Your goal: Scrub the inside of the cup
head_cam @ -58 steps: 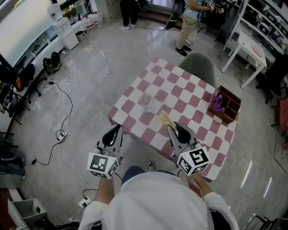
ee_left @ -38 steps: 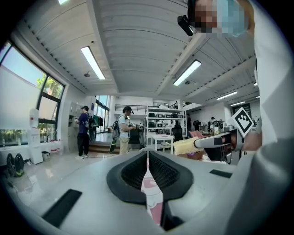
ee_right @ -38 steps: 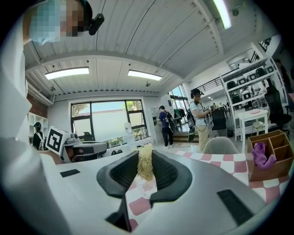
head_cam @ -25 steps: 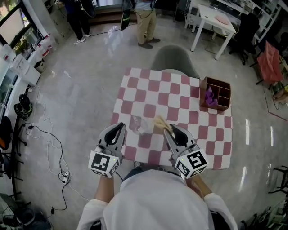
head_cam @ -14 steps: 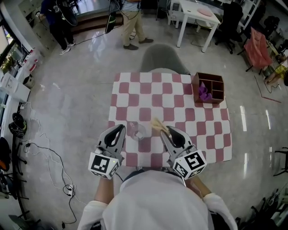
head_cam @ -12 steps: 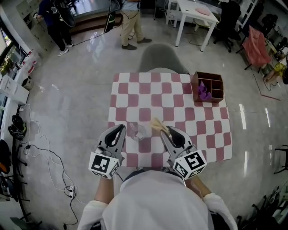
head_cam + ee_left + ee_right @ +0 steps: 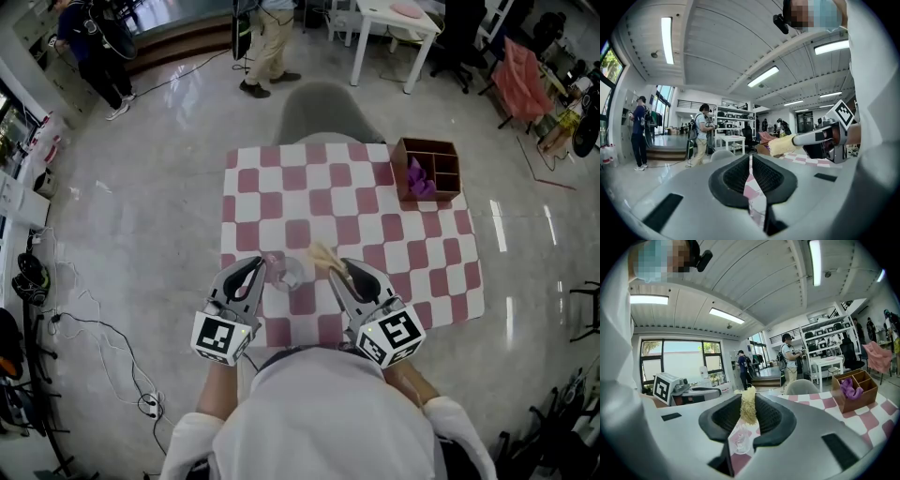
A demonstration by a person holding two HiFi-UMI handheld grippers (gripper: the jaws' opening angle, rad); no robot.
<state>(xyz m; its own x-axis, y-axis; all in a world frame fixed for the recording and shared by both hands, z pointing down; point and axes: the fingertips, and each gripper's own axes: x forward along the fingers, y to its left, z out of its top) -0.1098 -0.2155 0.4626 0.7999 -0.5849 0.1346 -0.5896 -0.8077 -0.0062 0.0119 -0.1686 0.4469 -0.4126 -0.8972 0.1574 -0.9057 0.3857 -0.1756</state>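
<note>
A clear glass cup [image 7: 282,273] stands near the front edge of the red-and-white checked table [image 7: 375,230], between my two grippers. My left gripper [image 7: 254,267] is shut with nothing in it, just left of the cup; its jaws [image 7: 750,161] meet in a thin line. My right gripper [image 7: 337,269] is shut on a pale yellow scrubber [image 7: 323,255], which sticks out past the jaws to the right of the cup. In the right gripper view the scrubber [image 7: 748,408] rises between the pads, with the cup [image 7: 740,441] below it.
A brown wooden box [image 7: 427,170] with a purple cloth [image 7: 415,178] sits at the table's far right corner. A grey chair [image 7: 322,111] stands behind the table. People stand [image 7: 265,42] further back, near white desks [image 7: 398,23]. Cables lie on the floor at the left [image 7: 56,309].
The table has swung from slanted at the right to square in front of me and come nearer. Both grippers keep their pose, the right one still holding the scrubber.
</note>
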